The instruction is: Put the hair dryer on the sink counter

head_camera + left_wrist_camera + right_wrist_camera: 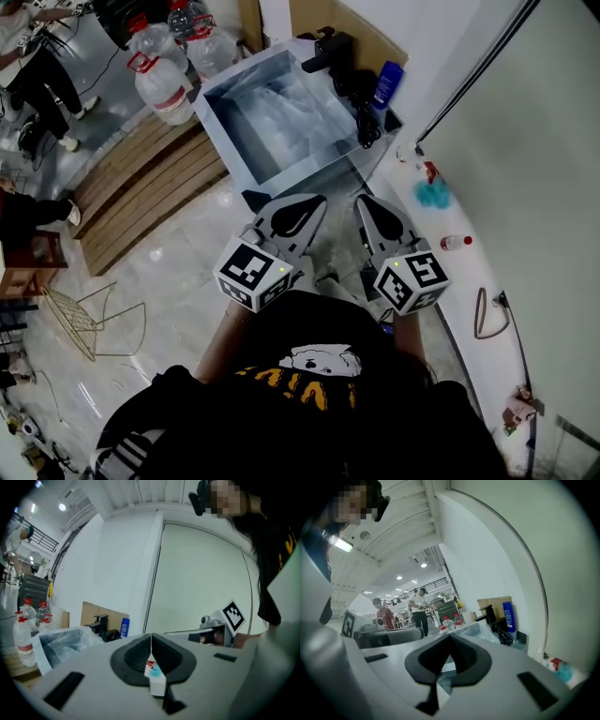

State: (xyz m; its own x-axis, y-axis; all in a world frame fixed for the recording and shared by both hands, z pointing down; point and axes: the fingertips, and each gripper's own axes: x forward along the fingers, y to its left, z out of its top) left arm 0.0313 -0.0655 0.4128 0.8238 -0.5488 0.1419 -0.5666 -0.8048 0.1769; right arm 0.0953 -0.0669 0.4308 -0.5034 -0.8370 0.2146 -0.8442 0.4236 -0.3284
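Note:
The black hair dryer (361, 94) lies with its cord at the sink's far right corner, between the black faucet (328, 47) and a blue bottle (386, 84). It also shows in the left gripper view as the hair dryer (111, 634) and in the right gripper view as the hair dryer (505, 634). Both grippers are held close to my body, well short of it. My left gripper (317, 200) is shut with nothing in it, its jaws meeting in a thin seam (151, 637). My right gripper (362, 199) is also shut and empty (450, 637).
The sink basin (281, 112) is lined with clear plastic. The white counter (469, 281) runs along the wall at right, carrying a teal item (433, 194), a small red-capped bottle (455, 242) and a cable loop (483, 314). Water bottles (164, 80) and a wooden pallet (141, 183) are at left.

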